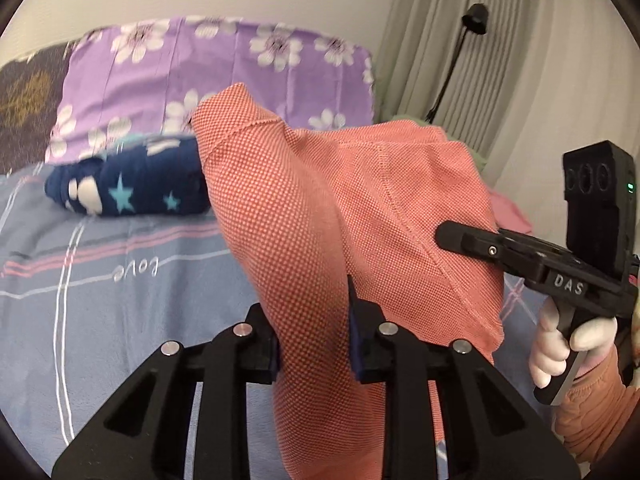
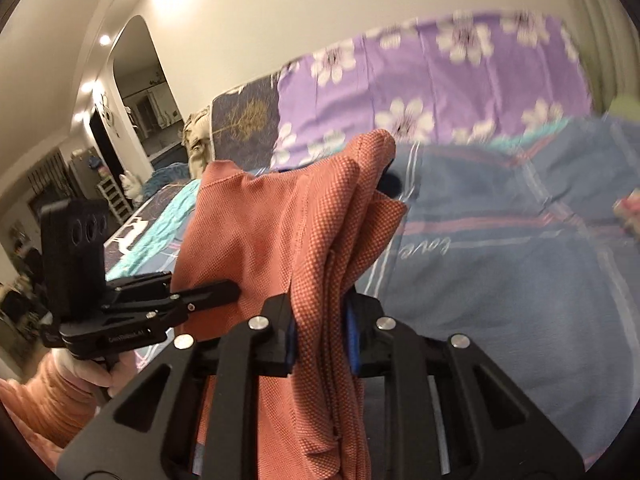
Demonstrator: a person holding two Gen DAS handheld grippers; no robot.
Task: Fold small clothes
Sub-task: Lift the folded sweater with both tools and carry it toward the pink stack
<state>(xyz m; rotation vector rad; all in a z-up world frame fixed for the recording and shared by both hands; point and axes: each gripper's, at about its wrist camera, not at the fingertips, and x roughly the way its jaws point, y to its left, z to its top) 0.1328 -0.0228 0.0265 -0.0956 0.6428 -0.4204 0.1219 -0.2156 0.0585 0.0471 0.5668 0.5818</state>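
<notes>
A salmon-orange knit garment (image 1: 320, 200) hangs lifted above the bed, stretched between both grippers. My left gripper (image 1: 314, 344) is shut on one bunched edge, with the fabric pressed between its pads. My right gripper (image 2: 320, 340) is shut on several folded layers of the same garment (image 2: 280, 220). In the left wrist view, one of the right gripper's fingers (image 1: 460, 238) lies against the cloth at the right, held by a white-gloved hand (image 1: 560, 344). In the right wrist view the left gripper (image 2: 230, 292) reaches in from the left. The garment's lower part drops out of sight below both views.
A blue-grey striped bedspread (image 1: 100, 280) lies below. A navy star-print garment (image 1: 132, 192) rests on it further back, in front of a purple floral pillow (image 1: 200, 68). Curtains (image 1: 500, 60) and a black stand (image 1: 476, 20) are at the right. Teal cloth (image 2: 160, 228) lies at the bed's left.
</notes>
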